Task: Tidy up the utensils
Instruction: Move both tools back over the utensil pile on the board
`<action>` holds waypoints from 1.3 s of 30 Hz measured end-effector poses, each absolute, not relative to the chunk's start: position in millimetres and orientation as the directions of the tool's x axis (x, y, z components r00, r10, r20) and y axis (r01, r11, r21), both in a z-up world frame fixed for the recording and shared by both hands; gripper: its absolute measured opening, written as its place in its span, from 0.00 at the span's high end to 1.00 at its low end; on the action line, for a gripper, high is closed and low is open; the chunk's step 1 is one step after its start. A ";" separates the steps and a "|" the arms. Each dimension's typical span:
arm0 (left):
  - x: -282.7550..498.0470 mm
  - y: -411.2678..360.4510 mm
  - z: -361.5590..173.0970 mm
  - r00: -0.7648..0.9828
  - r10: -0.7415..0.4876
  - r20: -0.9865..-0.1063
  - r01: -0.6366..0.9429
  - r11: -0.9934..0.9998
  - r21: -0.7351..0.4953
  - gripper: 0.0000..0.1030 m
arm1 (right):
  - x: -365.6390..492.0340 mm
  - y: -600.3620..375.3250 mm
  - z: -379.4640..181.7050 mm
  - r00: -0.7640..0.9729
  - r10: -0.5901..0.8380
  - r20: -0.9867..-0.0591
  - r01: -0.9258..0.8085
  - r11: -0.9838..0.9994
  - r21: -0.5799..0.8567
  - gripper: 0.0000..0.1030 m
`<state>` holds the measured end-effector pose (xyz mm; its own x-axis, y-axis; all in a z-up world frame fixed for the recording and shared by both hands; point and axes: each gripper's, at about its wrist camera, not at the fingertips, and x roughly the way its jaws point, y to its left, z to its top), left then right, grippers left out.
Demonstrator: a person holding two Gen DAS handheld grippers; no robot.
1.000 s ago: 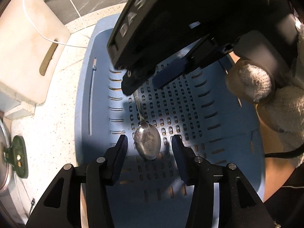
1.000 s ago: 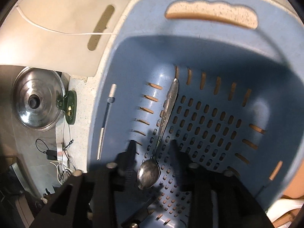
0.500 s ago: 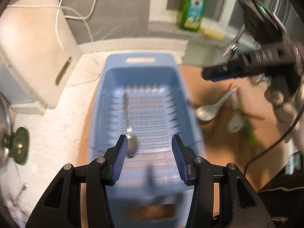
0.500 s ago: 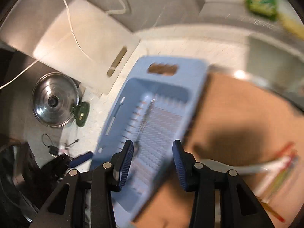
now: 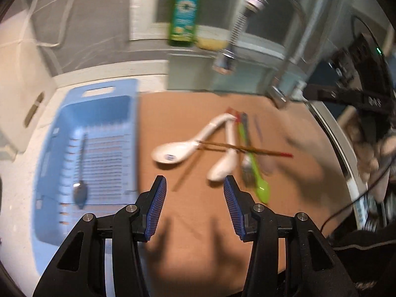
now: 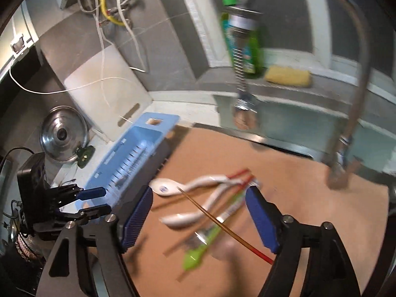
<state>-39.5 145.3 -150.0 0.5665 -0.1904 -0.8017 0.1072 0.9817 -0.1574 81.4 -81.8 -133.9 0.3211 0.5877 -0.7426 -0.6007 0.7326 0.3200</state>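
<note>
Utensils were now split: the metal spoon (image 5: pixel 80 191) lay released in the blue basket (image 5: pixel 49 212), while both grippers, left (image 5: pixel 194 204) and right (image 6: pixel 198 217), had withdrawn empty, jaws apart, toward the remaining pile (image 5: pixel 222 148) on the brown board (image 5: pixel 198 242).

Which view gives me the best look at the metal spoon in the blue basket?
The left wrist view: the metal spoon lies in full sight on the slotted floor of the blue basket, bowl nearest the camera, though slightly blurred. In the right wrist view the basket is seen edge-on and the spoon cannot be made out.
</note>
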 end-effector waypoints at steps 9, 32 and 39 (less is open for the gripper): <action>-38.3 82.1 -164.5 0.526 -0.186 -0.830 0.235 0.970 -0.068 0.54 | 90.4 -137.4 -187.4 0.214 0.563 -0.798 -0.450 0.782 0.431 0.31; -27.6 72.1 -182.8 0.471 -0.195 -0.860 0.256 0.964 -0.079 0.55 | 112.7 -76.6 -223.2 -0.004 0.546 -0.838 -0.495 0.727 0.476 0.67; -37.3 96.0 -171.1 0.498 -0.174 -0.850 0.194 0.977 -0.087 0.54 | 129.2 -4.2 -230.1 -0.110 0.563 -0.819 -0.577 0.635 0.514 0.67</action>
